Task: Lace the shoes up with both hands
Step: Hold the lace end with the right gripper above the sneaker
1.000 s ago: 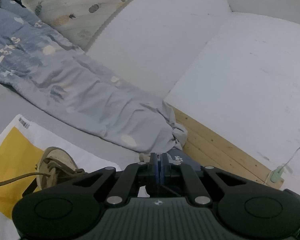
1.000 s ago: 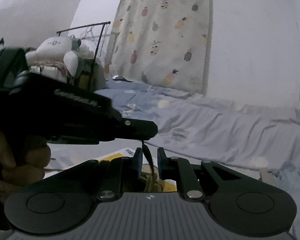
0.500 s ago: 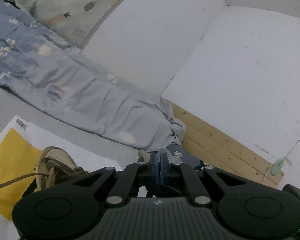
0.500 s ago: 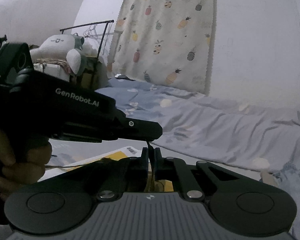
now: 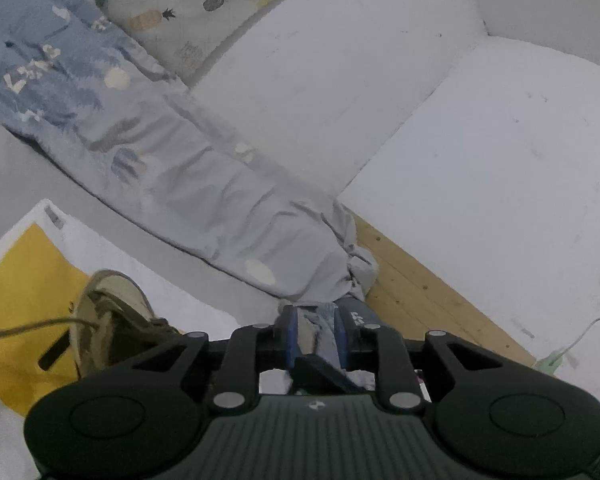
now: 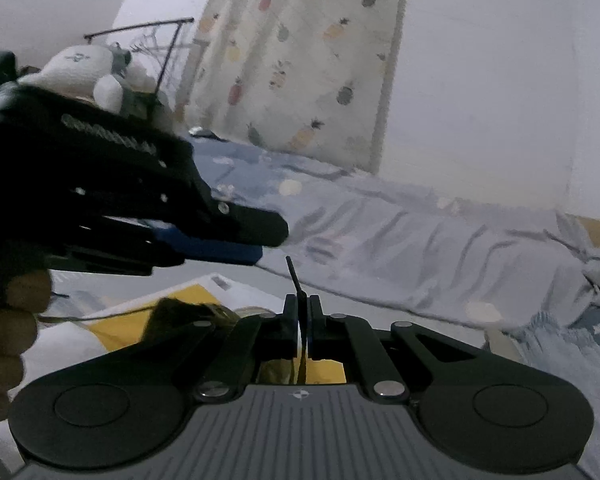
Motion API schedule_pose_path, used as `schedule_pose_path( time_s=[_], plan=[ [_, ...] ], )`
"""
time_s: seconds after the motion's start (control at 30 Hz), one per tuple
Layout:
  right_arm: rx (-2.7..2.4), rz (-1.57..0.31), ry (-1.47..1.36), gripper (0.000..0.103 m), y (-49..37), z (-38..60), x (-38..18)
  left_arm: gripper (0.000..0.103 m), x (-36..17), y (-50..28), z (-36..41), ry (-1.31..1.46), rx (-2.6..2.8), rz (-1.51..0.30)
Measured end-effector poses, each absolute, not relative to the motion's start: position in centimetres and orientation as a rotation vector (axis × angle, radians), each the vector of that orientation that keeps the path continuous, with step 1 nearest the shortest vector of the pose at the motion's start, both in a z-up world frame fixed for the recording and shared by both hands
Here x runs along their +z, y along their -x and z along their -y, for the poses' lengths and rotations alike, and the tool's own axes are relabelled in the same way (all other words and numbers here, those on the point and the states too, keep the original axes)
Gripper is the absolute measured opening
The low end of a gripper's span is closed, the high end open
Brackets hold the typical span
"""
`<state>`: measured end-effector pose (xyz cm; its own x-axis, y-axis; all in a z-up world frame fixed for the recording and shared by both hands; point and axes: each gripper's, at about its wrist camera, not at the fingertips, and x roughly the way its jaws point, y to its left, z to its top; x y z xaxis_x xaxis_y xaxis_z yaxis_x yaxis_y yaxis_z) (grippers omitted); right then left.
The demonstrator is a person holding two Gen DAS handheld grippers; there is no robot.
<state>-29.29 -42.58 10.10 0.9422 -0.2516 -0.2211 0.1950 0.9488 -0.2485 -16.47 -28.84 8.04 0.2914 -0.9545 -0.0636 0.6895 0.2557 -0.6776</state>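
Observation:
A tan shoe [image 5: 112, 312] lies on a yellow and white bag [image 5: 24, 280]; one lace [image 5: 20, 328] runs from it off to the left, and a black lace tip [image 5: 54, 354] lies beside it. My right gripper [image 6: 302, 308] is shut on the other lace, whose dark tip [image 6: 292, 274] sticks up above the pads. My left gripper [image 5: 316, 330] is opening, its blue pads [image 5: 290, 332] apart with no lace between them. In the right wrist view the left gripper [image 6: 268, 244] hangs just up and left of the dark tip, held by a hand [image 6: 8, 320].
A blue-grey patterned quilt [image 5: 160, 152] lies crumpled behind the shoe on a grey bed. Beyond it are a pineapple curtain [image 6: 300, 60], white walls and a wooden floor strip [image 5: 420, 292]. A plush toy [image 6: 84, 68] and a clothes rack stand at the far left.
The right gripper's jaws closed on the lace that hung from the left gripper. The left gripper's jaws then parted, let the lace tip go and drew off slightly to the left.

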Motion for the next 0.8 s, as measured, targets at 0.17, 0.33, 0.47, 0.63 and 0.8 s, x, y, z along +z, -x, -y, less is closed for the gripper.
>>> schedule_pose_path(
  time_s=[0.17,0.33,0.47,0.63,0.8],
  plan=[
    [-0.212,-0.246,0.247,0.002,29.0,41.8,10.0,0.018,7.9,16.6,29.0,0.581,-1.172,-0.528],
    [-0.166,-0.243,0.247,0.002,29.1,41.1,9.7,0.0,7.8,16.1,28.5,0.588,-1.161,-0.521],
    [-0.172,-0.256,0.257,0.003,28.9,40.9,9.4,0.0,7.9,15.8,28.3,0.589,-1.176,-0.511],
    [-0.084,-0.253,0.244,0.012,29.6,41.7,9.9,0.0,8.6,15.7,28.1,0.466,-1.23,-0.469],
    [0.138,-0.288,0.144,0.021,30.6,44.9,11.0,0.0,9.1,15.5,27.3,0.438,-1.33,-0.436]
  ],
)
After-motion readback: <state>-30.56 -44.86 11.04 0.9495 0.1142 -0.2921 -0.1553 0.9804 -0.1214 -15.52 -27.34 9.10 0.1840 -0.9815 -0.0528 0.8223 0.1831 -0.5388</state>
